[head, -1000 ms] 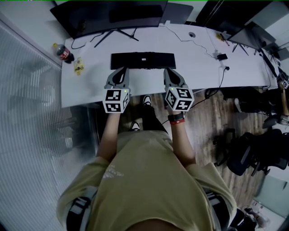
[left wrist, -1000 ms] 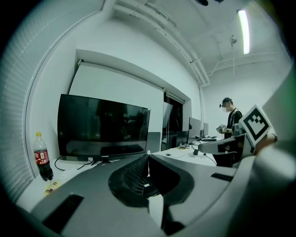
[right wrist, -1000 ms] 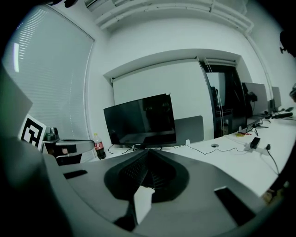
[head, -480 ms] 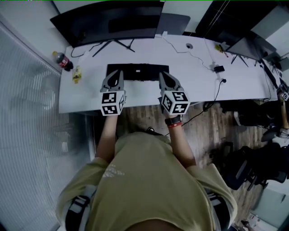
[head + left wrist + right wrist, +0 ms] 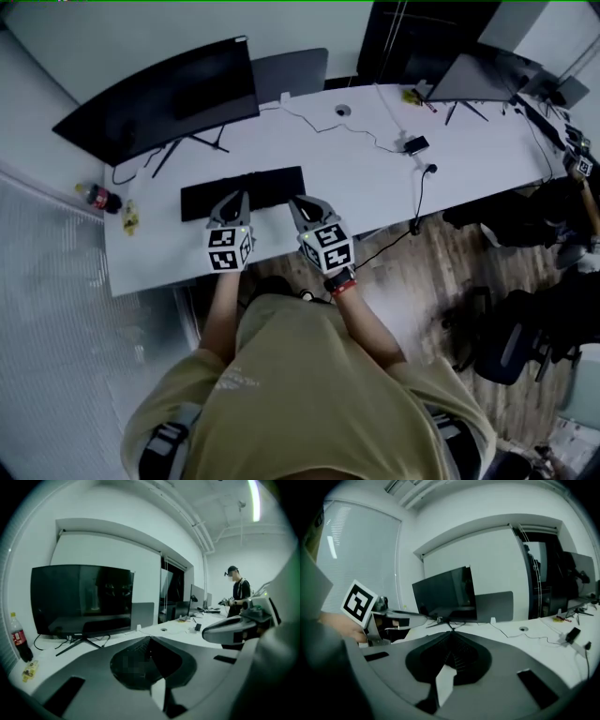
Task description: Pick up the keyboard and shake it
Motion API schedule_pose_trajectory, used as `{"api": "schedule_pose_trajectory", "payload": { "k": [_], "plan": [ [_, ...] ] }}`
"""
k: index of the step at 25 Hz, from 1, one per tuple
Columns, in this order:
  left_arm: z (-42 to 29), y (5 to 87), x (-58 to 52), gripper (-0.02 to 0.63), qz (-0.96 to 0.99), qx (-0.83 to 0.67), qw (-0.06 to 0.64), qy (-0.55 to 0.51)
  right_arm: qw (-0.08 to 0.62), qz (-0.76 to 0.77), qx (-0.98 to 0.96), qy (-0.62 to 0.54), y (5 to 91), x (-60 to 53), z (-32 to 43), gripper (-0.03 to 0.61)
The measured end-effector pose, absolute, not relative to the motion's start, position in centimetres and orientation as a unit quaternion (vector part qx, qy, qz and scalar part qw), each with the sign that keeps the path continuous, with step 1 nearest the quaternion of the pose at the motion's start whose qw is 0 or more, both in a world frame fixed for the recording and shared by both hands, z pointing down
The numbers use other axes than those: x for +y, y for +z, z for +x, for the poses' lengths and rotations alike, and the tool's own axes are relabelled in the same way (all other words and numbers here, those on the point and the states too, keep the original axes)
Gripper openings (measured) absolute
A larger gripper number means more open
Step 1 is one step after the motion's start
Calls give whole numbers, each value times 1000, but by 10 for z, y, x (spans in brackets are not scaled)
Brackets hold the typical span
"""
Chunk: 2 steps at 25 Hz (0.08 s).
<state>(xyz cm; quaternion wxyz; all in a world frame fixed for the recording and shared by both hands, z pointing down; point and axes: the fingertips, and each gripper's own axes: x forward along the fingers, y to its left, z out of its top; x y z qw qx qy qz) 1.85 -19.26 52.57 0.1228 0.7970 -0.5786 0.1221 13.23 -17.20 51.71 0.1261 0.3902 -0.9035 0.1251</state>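
The black keyboard (image 5: 225, 194) lies flat on the white desk (image 5: 375, 178), in front of a large dark monitor (image 5: 159, 98). My left gripper (image 5: 239, 197) is shut and empty, its tips over the keyboard's near edge around the middle. My right gripper (image 5: 293, 201) is also shut and empty, its tips at the keyboard's right end. In the left gripper view the shut gripper (image 5: 149, 639) points at the monitor (image 5: 82, 599), with the right gripper (image 5: 234, 630) alongside. In the right gripper view the shut gripper (image 5: 451, 633) has the left gripper (image 5: 393, 619) to its left.
A cola bottle (image 5: 97, 198) and a yellow packet (image 5: 129, 218) sit at the desk's left end. Cables and a small adapter (image 5: 415, 144) lie right of the keyboard. Another screen (image 5: 469, 80) stands at the far right, an office chair (image 5: 516, 328) on the wooden floor. A person (image 5: 239, 590) stands in the background.
Both grippers have moved forward and slightly down, from just short of the keyboard to over its near edge. The head view has swung, tilting the desk. Both jaws stayed shut.
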Motion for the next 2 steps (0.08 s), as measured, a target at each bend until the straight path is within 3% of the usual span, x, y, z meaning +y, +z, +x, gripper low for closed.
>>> {"api": "schedule_pose_trajectory", "payload": {
  "k": [2],
  "plan": [
    [51,564,-186,20,802,-554,144,172,167,388,-895,143,558,-164,152,23]
  ]
}}
